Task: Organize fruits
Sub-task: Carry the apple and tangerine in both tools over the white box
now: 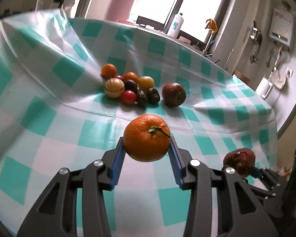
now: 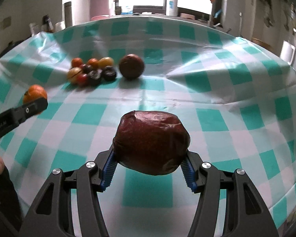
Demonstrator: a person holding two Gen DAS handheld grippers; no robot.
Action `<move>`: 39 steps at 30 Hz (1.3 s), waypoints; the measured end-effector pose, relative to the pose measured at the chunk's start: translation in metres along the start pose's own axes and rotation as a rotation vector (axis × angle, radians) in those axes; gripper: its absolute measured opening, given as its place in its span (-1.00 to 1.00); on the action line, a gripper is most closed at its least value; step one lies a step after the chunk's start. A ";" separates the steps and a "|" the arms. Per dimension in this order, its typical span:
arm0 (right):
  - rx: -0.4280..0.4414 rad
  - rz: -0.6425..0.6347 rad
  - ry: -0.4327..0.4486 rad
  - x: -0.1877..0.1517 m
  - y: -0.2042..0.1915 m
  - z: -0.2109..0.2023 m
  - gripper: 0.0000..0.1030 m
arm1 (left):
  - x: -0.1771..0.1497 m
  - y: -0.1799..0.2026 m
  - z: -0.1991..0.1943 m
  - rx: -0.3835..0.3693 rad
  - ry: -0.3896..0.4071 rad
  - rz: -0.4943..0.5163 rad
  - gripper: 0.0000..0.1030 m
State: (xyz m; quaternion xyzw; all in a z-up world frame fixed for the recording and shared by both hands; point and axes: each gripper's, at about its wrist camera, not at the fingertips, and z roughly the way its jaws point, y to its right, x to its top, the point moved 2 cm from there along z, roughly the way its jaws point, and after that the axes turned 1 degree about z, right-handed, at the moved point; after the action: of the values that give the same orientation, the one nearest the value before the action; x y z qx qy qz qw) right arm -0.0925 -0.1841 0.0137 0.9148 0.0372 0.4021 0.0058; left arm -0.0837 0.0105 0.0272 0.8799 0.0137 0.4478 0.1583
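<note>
Left gripper (image 1: 147, 146): blue-padded fingers (image 1: 118, 158) clamped on either side of an orange mandarin (image 1: 147, 137), stem facing the camera, held clear above the checked tablecloth (image 1: 49, 158) at centre frame. In the right wrist view the same gripper enters from the left edge.

Right gripper (image 2: 151, 158): fingers closed against both flanks of a dark red wrinkled fruit (image 2: 152, 142), carried at lower centre of frame above the cloth. The left wrist view shows this fruit at lower right.

Fruit pile (image 1: 128, 88): small mixed fruits, orange, red, yellow, dark and one striped pale, clustered touching one another at upper centre. A larger brown round fruit (image 1: 173, 94) sits just beside the pile's right side.

Background: white bottle (image 2: 171, 3) at top centre by the window.
</note>
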 end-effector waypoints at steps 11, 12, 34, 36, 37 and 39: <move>-0.089 -0.080 0.027 -0.030 0.012 -0.037 0.10 | -0.023 0.042 -0.031 0.003 0.032 0.196 -0.16; -0.097 -0.077 0.029 -0.032 0.016 -0.039 0.10 | -0.025 0.047 -0.031 -0.003 0.027 0.207 -0.16; -0.206 0.052 0.066 -0.079 0.106 -0.092 0.10 | -0.062 0.139 -0.049 -0.091 0.003 0.447 -0.15; -0.217 0.073 0.072 -0.087 0.118 -0.098 0.10 | -0.068 0.151 -0.052 -0.107 0.001 0.484 -0.15; -0.224 0.081 0.073 -0.090 0.124 -0.101 0.10 | -0.071 0.157 -0.053 -0.116 0.000 0.505 -0.15; -0.247 0.104 0.079 -0.098 0.136 -0.108 0.10 | -0.079 0.170 -0.055 -0.137 -0.008 0.543 -0.15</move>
State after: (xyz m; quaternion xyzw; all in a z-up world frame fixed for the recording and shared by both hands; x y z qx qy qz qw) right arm -0.2290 -0.3293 0.0200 0.8913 -0.0599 0.4390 0.0959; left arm -0.1947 -0.1499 0.0449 0.8403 -0.2536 0.4703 0.0918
